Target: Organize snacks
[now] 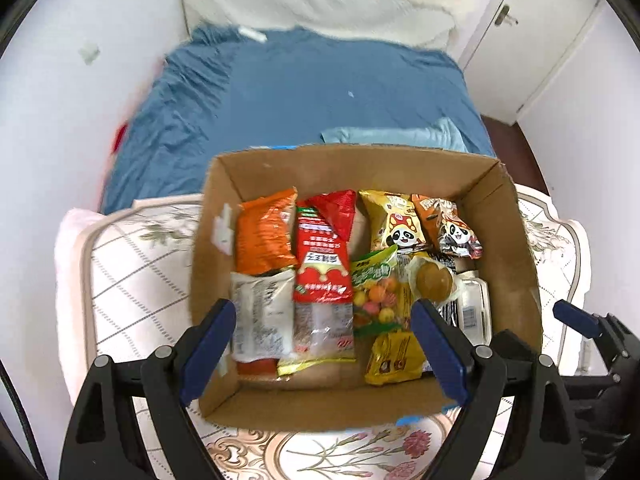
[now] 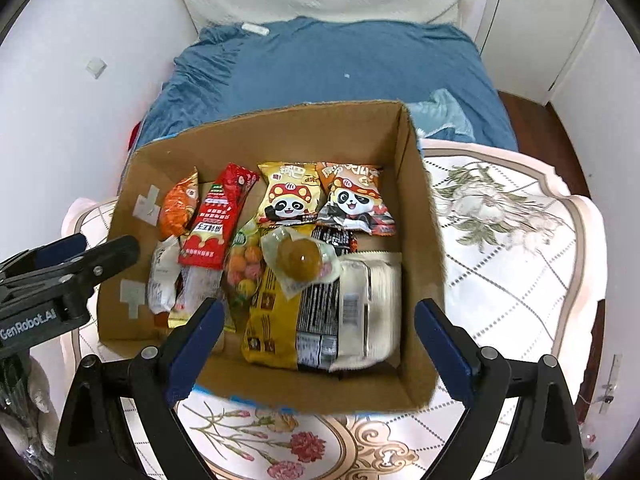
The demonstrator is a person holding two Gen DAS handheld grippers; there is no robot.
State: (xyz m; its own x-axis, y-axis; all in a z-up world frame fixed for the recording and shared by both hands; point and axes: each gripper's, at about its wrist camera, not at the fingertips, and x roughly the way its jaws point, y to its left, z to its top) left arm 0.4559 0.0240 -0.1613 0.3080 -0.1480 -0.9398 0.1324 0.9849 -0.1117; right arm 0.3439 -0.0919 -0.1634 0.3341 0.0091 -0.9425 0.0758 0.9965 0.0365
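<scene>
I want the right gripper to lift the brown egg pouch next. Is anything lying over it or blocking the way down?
Nothing visible does. The brown egg pouch lies on top of the other packets in the cardboard box, uncovered. The right gripper hovers open above the box's near side, with only air between.

Your open cardboard box [image 2: 416,216] sits on the floral table, packed with snacks lying flat: an orange bag [image 1: 264,236] at far left, a red packet [image 1: 322,264] beside it, two panda bags [image 2: 289,200] along the back (one yellow, one orange-brown), and a clear-wrapped brown round treat [image 2: 300,264] resting on top of the others.
</scene>
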